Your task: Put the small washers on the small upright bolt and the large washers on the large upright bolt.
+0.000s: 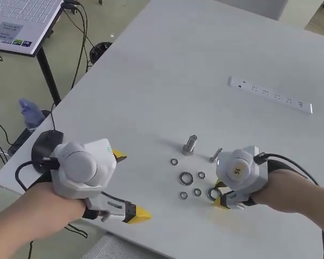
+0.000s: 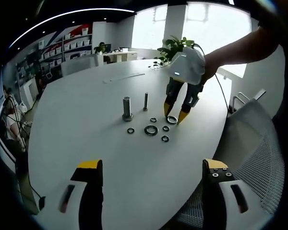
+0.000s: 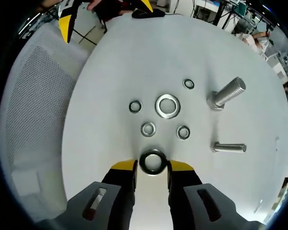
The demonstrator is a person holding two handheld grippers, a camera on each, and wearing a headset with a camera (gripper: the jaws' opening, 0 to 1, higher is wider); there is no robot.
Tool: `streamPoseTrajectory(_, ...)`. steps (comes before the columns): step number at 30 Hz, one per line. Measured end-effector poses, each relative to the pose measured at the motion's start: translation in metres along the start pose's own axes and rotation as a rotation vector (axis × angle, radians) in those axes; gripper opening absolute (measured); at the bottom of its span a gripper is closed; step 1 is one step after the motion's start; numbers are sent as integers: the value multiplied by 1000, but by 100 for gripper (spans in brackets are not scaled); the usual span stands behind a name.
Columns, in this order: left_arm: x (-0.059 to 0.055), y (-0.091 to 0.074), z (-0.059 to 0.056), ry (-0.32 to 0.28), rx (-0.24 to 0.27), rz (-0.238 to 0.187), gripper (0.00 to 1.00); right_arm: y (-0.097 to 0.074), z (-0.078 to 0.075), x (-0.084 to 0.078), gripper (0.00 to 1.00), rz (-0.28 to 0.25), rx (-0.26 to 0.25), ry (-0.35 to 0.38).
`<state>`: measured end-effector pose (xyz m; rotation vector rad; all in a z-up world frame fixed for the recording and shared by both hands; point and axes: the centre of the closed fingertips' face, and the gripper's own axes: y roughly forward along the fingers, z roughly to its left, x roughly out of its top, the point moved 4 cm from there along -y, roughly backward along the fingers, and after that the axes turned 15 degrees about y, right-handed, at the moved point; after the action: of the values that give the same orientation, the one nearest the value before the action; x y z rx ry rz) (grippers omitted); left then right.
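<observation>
Two bolts stand head-down on the white table (image 1: pixel 167 70): a large bolt (image 1: pixel 190 144) (image 3: pixel 225 93) and, to its right, a thin small bolt (image 1: pixel 216 155) (image 3: pixel 229 147). In front of them lie a large washer (image 1: pixel 186 177) (image 3: pixel 167 106) and several small washers (image 1: pixel 174 161) (image 3: pixel 148 129). My right gripper (image 1: pixel 218 195) (image 3: pixel 152 167) points down at the table with its yellow tips closed against the sides of a second large washer (image 3: pixel 152 162) (image 1: pixel 214 193). My left gripper (image 1: pixel 130 186) (image 2: pixel 152 165) hovers to the left, wide open and holding nothing.
A white power strip (image 1: pixel 270 94) lies at the far right of the table. The near table edge runs just below the grippers, with a mesh chair (image 3: pixel 33 96) under it. A laptop (image 1: pixel 21 21) sits on a stand beyond the left edge.
</observation>
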<state>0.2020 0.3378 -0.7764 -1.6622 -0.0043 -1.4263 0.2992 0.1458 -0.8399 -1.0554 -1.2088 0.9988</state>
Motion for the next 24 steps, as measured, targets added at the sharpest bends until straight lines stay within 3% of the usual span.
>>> streamPoseTrajectory(24, 1, -4, 0, 1, -3, -10, 78, 0, -2, 0, 21, 5, 9, 60)
